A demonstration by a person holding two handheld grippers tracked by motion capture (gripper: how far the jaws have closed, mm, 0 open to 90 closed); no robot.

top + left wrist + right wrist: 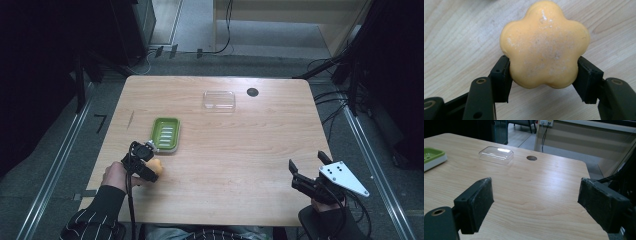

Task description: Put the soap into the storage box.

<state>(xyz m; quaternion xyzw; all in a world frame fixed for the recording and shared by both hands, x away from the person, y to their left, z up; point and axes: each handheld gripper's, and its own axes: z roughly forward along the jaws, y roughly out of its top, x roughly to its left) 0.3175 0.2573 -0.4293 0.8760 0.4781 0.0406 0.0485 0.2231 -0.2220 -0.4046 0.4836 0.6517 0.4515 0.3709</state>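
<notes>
Left gripper [544,75] fingers clamped on flower-shaped orange soap [544,45] – beside green soap dish [166,133], right gripper [536,202] fingers wide

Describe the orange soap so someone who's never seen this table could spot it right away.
On the light wooden table, look to the near left corner, just in front of the green ridged soap dish. There the left gripper is shut on the flower-shaped orange soap bar, the only orange, five-lobed thing there.
</notes>
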